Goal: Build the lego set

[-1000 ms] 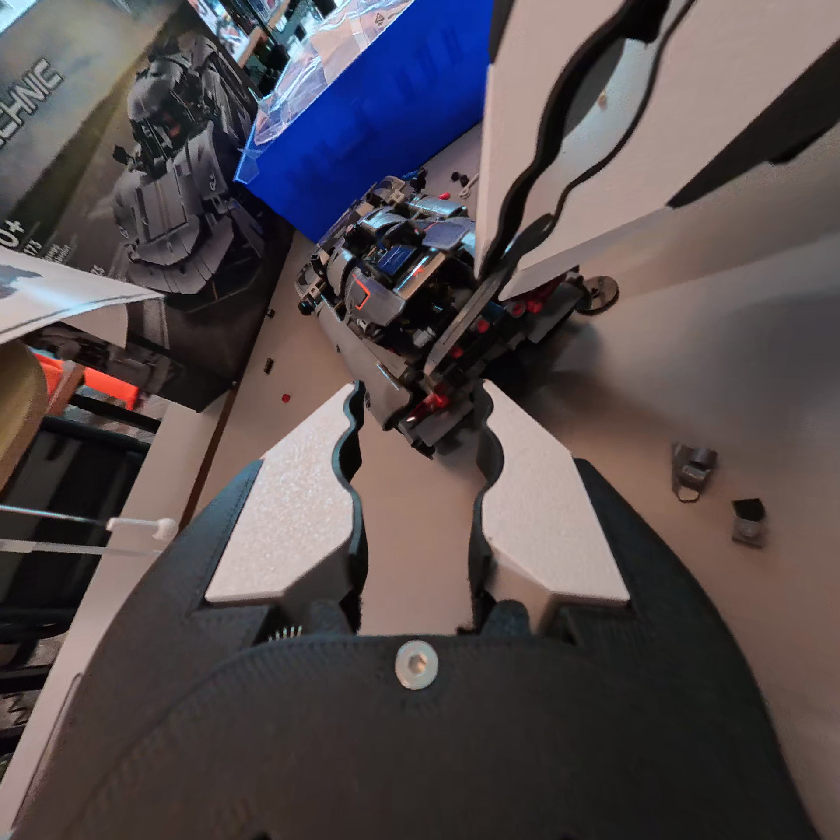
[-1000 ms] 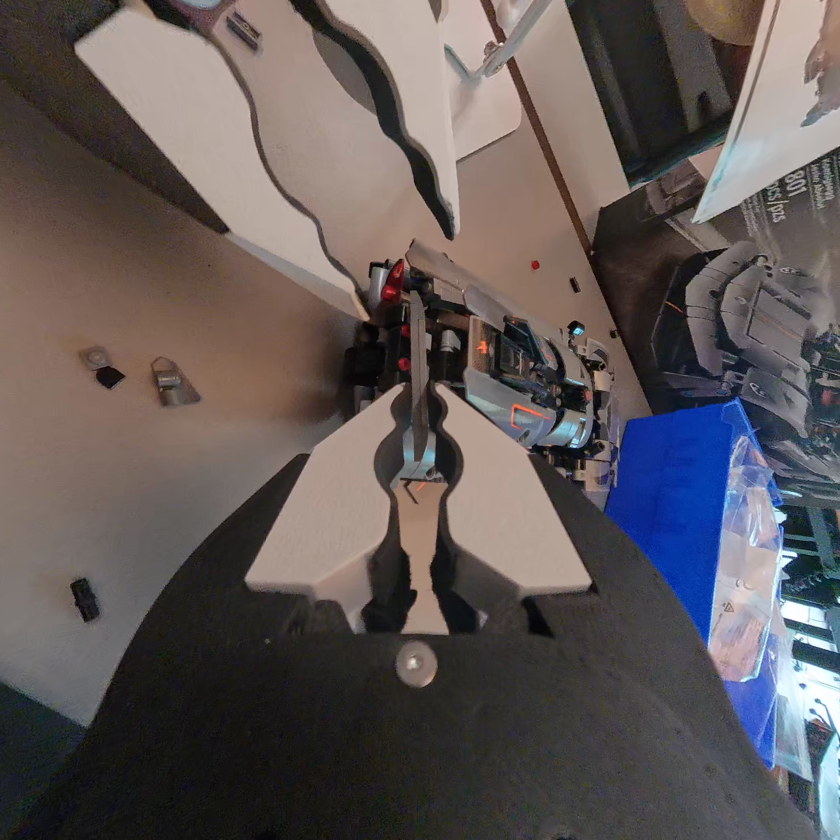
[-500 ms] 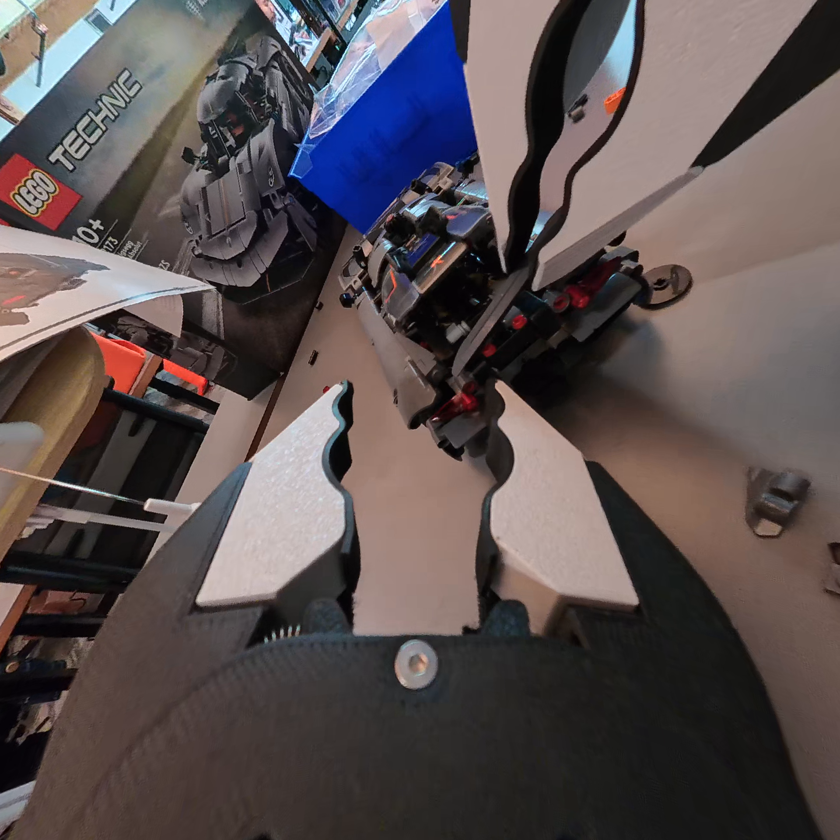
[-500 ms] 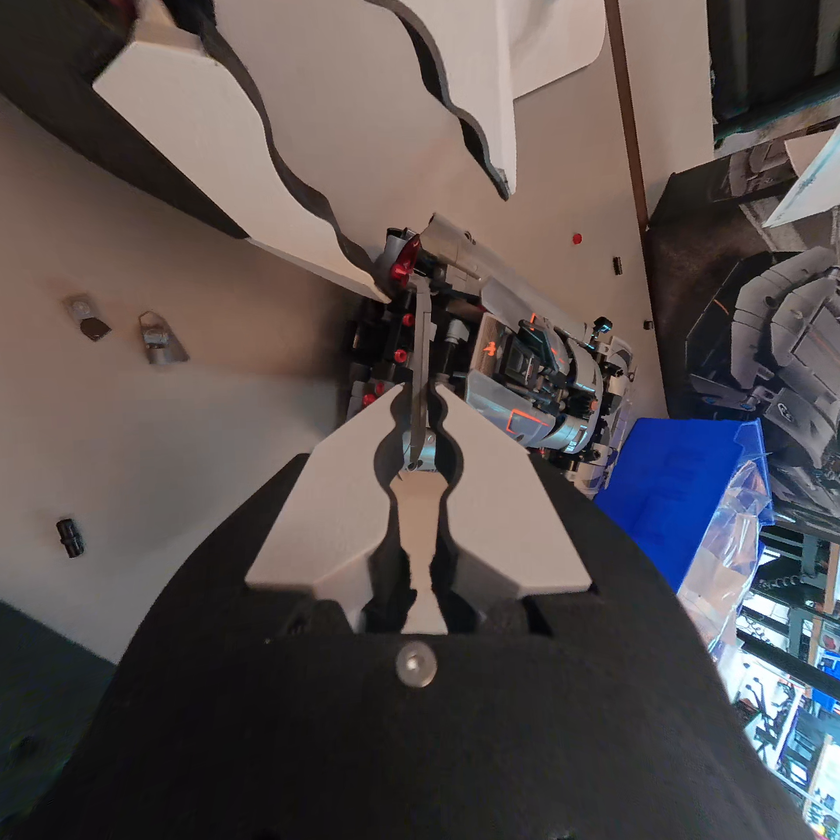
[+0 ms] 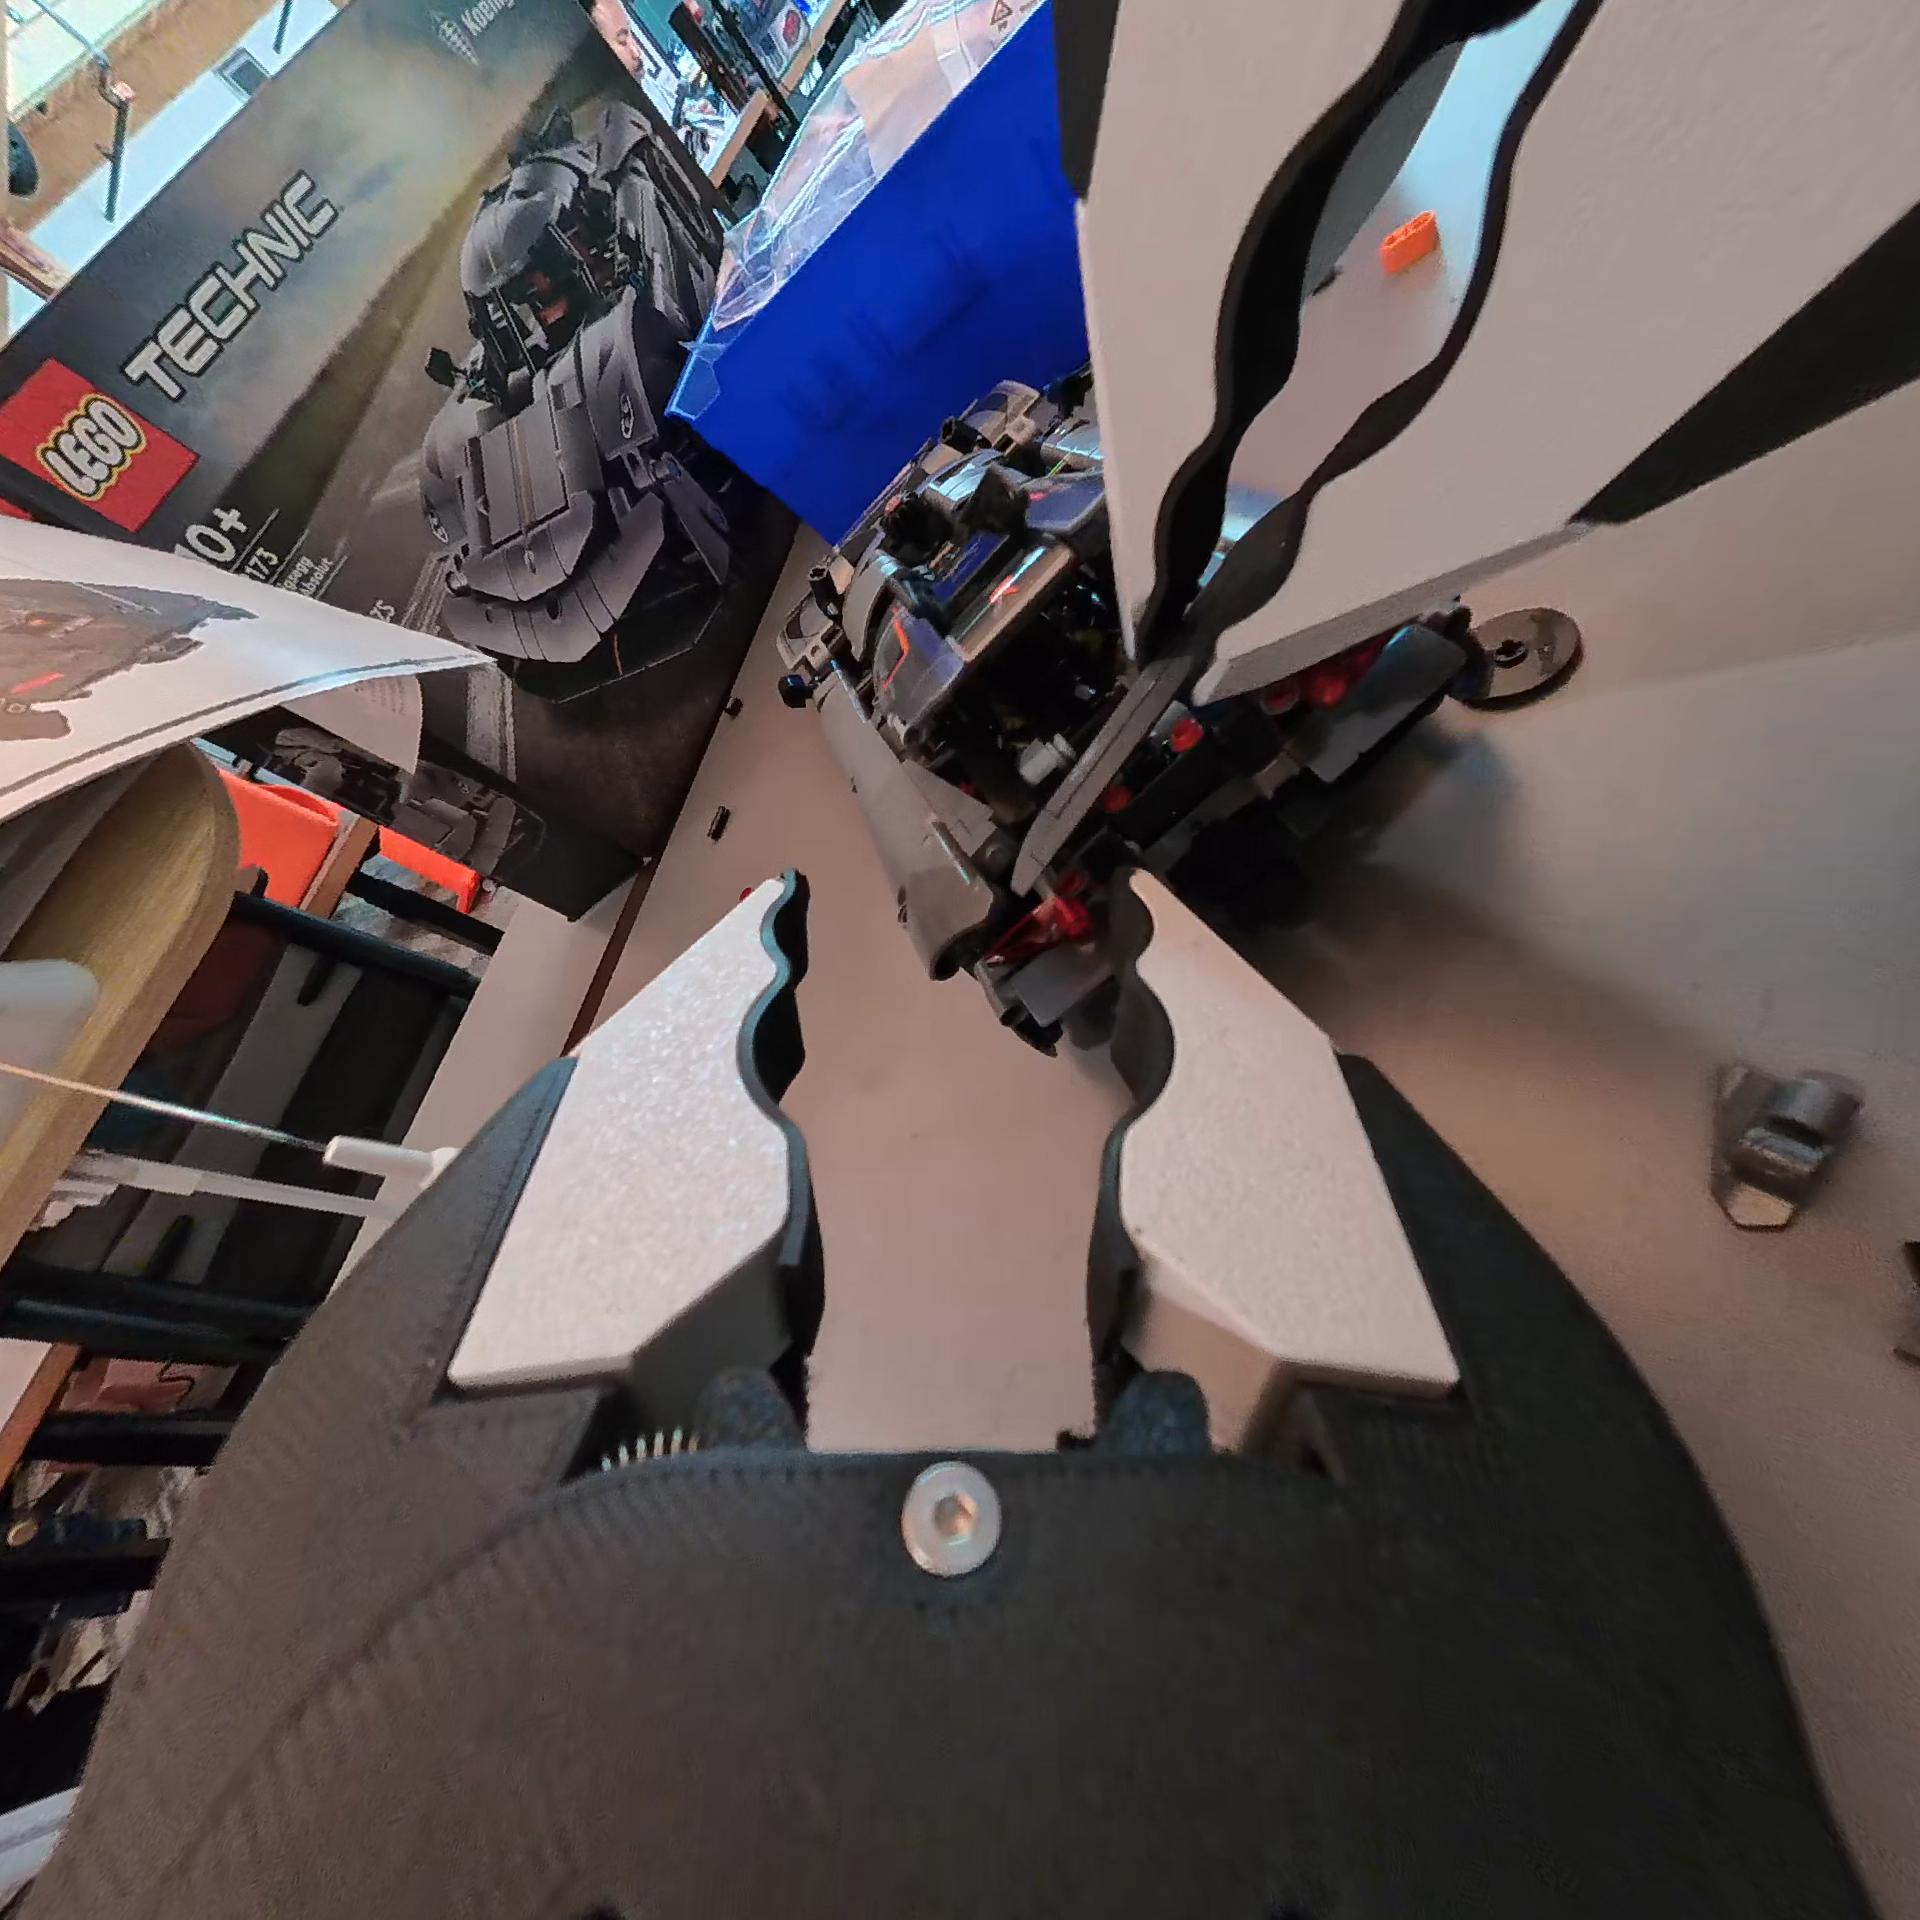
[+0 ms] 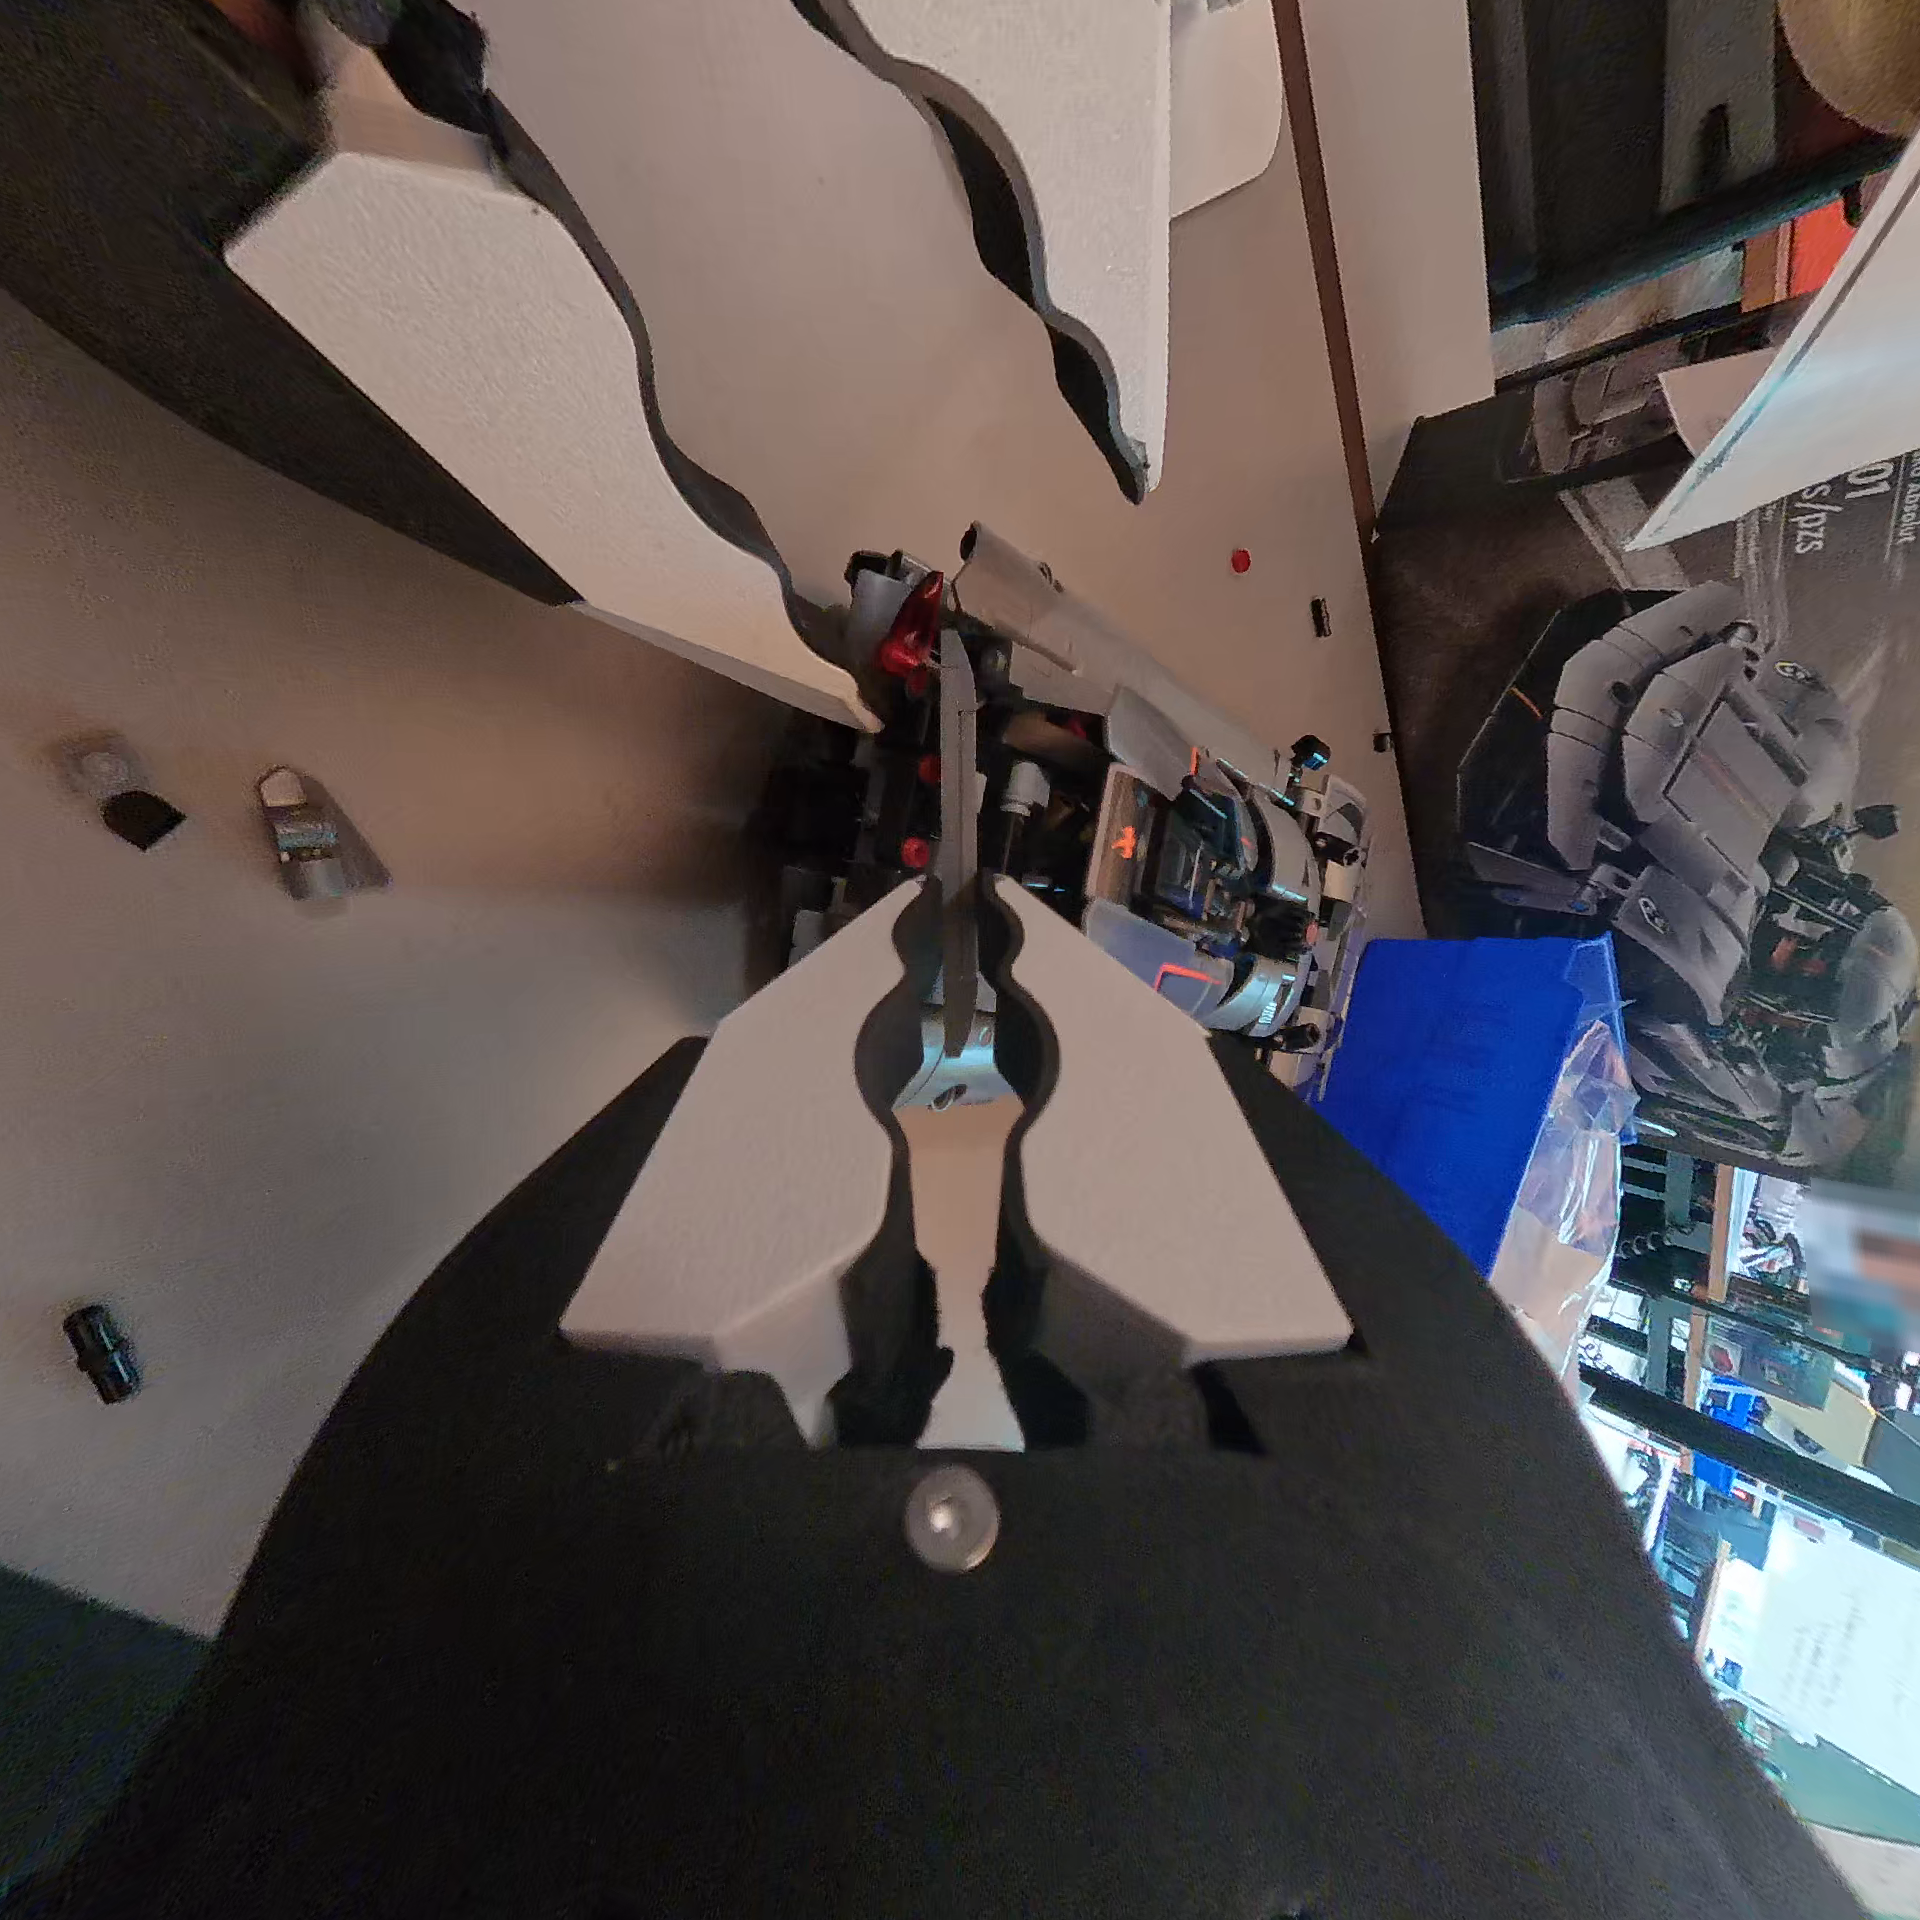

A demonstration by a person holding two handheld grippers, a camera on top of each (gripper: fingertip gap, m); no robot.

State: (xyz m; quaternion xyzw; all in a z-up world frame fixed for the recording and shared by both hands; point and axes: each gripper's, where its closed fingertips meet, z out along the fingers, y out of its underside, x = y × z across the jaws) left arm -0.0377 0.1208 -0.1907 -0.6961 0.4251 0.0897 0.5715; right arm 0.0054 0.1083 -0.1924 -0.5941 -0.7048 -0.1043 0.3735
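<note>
The pale tabletop carries a dark printed cardboard box at its far edge, a blue plastic bin beside it, and, nearer the middle, the half-built grey and black brick car model. The model probably handles as light but fragile, its pinned panels apt to pop off, so the stiff chassis seems the safest hold. The left hand-held gripper hangs spread and empty at the model's rear corner, one finger just beside the red tail pieces. The right hand-held gripper pinches a long thin dark grey panel piece, rigid yet slender, laid over the model's top. Small loose grey parts lie well apart.
</note>
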